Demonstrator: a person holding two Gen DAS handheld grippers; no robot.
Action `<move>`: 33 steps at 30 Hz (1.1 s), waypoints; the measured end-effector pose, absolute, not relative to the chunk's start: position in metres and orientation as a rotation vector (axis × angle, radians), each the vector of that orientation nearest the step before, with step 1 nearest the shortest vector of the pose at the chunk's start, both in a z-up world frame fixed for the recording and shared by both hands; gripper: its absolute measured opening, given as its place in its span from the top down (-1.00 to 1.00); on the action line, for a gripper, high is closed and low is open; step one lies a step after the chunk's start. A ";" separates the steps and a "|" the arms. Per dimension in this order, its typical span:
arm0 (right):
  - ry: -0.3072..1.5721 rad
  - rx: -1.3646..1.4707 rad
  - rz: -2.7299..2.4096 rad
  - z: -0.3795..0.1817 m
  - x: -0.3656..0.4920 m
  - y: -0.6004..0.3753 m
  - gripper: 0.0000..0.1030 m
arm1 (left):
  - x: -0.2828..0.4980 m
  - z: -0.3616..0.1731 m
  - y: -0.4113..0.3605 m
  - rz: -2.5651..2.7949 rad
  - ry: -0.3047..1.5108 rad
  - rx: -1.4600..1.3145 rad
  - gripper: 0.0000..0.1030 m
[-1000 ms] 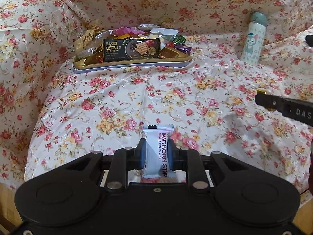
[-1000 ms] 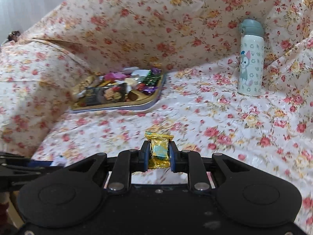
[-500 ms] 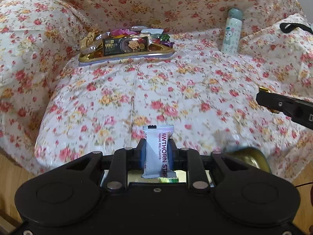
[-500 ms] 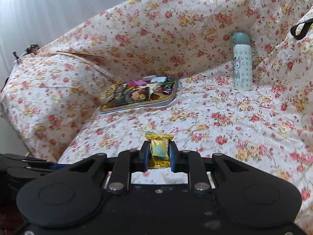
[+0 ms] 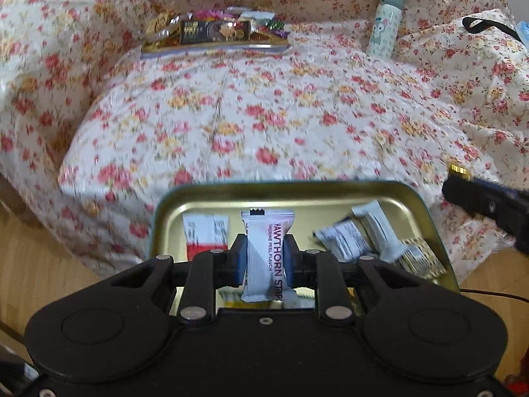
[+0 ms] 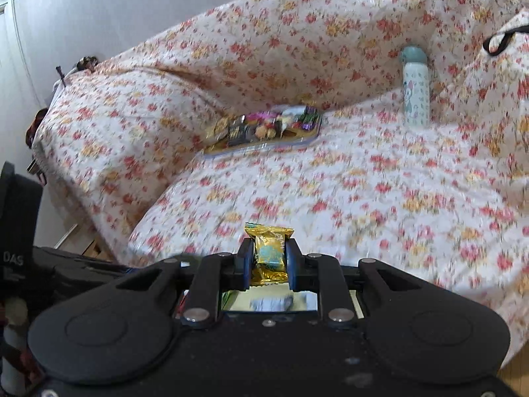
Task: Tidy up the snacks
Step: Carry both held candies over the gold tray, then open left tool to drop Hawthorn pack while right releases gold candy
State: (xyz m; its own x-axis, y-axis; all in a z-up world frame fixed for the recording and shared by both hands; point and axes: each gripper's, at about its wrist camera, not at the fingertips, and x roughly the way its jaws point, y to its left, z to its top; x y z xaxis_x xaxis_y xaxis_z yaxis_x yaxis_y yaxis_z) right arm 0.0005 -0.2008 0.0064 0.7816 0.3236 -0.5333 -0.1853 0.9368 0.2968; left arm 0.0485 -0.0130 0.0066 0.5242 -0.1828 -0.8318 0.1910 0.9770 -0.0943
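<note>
As both grippers have been drawn back from the sofa draped in white cloth printed with red and yellow flowers (image 5: 281,115), the cushion that filled the lower half of both views a second ago is now seen farther off, and a shallow gold-coloured metal tin with rounded corners (image 5: 297,189), absent from the left wrist view a second ago, is now shown at lower centre. From this it may be judged that the snacks are being carried from the far tray to the near tin, and that release over it is the step in hand.

The flat gold tray heaped with mixed wrapped snacks (image 5: 215,44) is shown at upper centre of the left view, well apart from the tin. A pale mint bottle with a cartoon print (image 5: 385,24) is seen upright at upper right. Several white and patterned packets (image 5: 357,236) are already seen lying in the tin.

The left gripper (image 5: 266,258) is held over the tin, its jaws closed narrowly on a white sachet lettered "HAWTHORN STRIP" (image 5: 264,251), which is gripped upright. In the right wrist view the right gripper (image 6: 269,263) is likewise closed on a small gold-foil sweet with a teal label (image 6: 268,251); a reflective surface is glimpsed beneath it, too blurred to be identified.
</note>
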 end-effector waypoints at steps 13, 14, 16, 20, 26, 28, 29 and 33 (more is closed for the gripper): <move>0.720 0.253 0.269 -0.016 -0.030 -0.197 0.57 | 0.033 -0.005 -0.021 -0.224 1.018 -0.018 0.43; 0.725 0.247 0.261 -0.018 -0.030 -0.196 0.57 | 0.033 -0.005 -0.022 -0.221 1.018 -0.017 0.43; 0.729 0.237 0.253 -0.021 -0.030 -0.193 0.57 | 0.032 -0.005 -0.024 -0.215 1.010 -0.010 0.43; 0.752 0.223 0.265 -0.027 -0.028 -0.187 0.57 | 0.028 -0.006 -0.027 -0.204 1.000 0.006 0.43; 0.786 0.209 0.253 -0.037 -0.024 -0.183 0.57 | 0.021 -0.008 -0.028 -0.144 0.967 0.055 0.43; 0.793 0.191 0.243 -0.040 -0.023 -0.181 0.57 | 0.020 -0.009 -0.026 -0.130 0.964 0.056 0.43; 0.797 0.184 0.240 -0.041 -0.023 -0.180 0.57 | 0.020 -0.009 -0.025 -0.123 0.964 0.054 0.43; 0.818 0.175 0.242 -0.045 -0.020 -0.177 0.57 | 0.016 -0.007 -0.021 -0.098 0.952 0.042 0.43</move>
